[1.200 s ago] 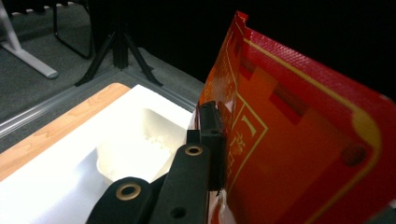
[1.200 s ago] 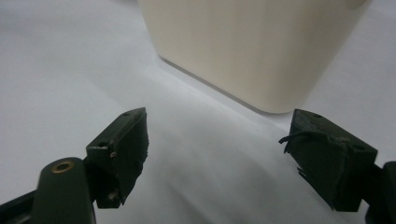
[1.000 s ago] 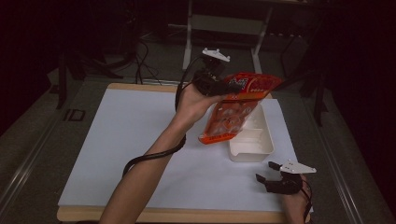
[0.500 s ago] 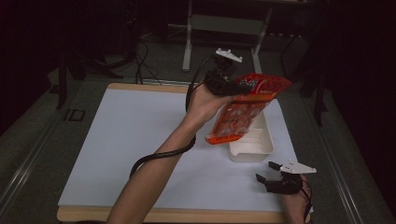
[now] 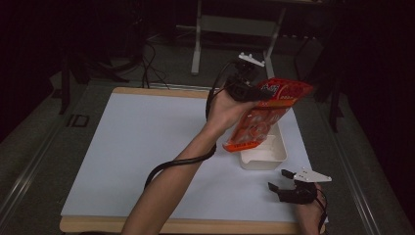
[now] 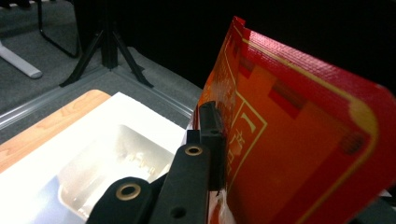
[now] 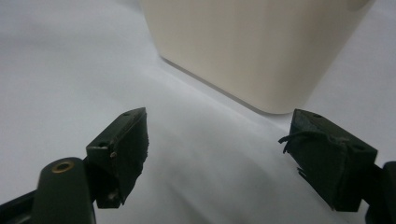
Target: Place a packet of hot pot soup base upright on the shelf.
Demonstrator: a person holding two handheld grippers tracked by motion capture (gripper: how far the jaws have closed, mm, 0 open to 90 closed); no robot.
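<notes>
An orange packet [image 5: 266, 115] is held up in the air by the left tool [image 5: 254, 93], above the far end of a white tub [image 5: 262, 154]. The packet is tilted, with its top edge high and to the right and its lower end hanging down over the tub. In the left gripper view the packet [image 6: 299, 140] is seen pinched at its top part by the left tool [image 6: 210, 149], whose jaws are clenched on it (yellow printed lines can be seen on the packet, but they cannot be read). The tub [image 6: 116, 168] is seen below it in that view, pale inside.

Compared with a second ago, the packet has been carried a little farther to the right and lifted a bit higher, and the left arm has been stretched out more across the desk [image 5: 147, 147]. The tub has not been moved.

The right tool [image 5: 286, 181] is kept low at the near right corner of the desk, just in front of the tub, where it was before. Its jaws are spread wide and nothing is held between them. In the right gripper view the right tool [image 7: 219, 154] is pointed at the near wall of the tub [image 7: 252, 51], close to it but not touching. A black cable [image 5: 171, 166] is trailed along the left arm.
</notes>
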